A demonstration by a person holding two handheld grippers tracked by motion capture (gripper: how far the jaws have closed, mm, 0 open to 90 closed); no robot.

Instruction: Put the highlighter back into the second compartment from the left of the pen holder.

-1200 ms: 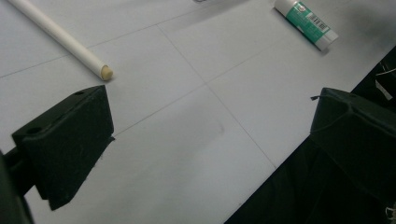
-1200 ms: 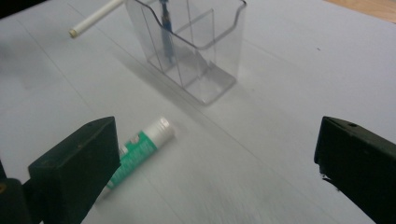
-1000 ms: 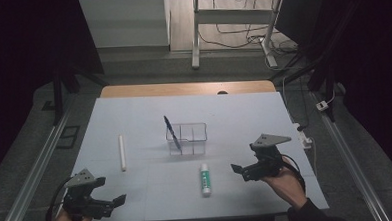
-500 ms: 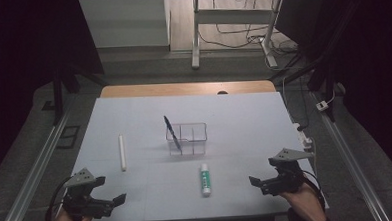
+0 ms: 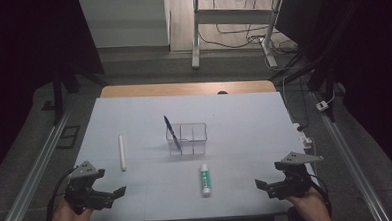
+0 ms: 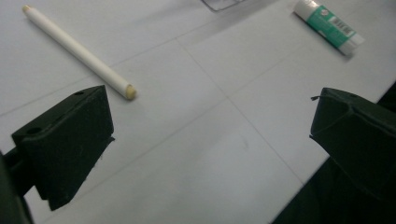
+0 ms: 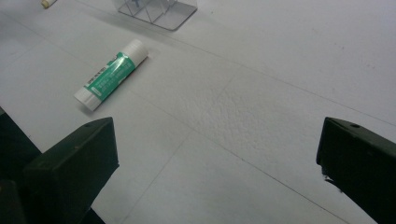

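A clear plastic organiser (image 5: 187,139) stands mid-table with a dark blue pen (image 5: 171,133) leaning in its left compartment. A green and white glue stick (image 5: 205,179) (image 6: 329,25) (image 7: 111,73) lies in front of it. A white stick with tan ends (image 5: 122,152) (image 6: 77,50) lies to the left. My left gripper (image 5: 118,193) (image 6: 210,135) rests open at the front left corner, holding nothing. At the front right, my right gripper (image 5: 261,184) (image 7: 217,168) is open and empty too, jaws pointing towards the glue stick.
The white table (image 5: 234,119) ends close in front of both grippers. A wooden strip (image 5: 183,89) borders its far edge. A power strip with cables (image 5: 305,135) lies off the right edge. Metal rails (image 5: 34,172) run along both sides.
My right gripper has drawn back from mid-right of the table to the front right corner. The left gripper has stayed put. No object has moved.
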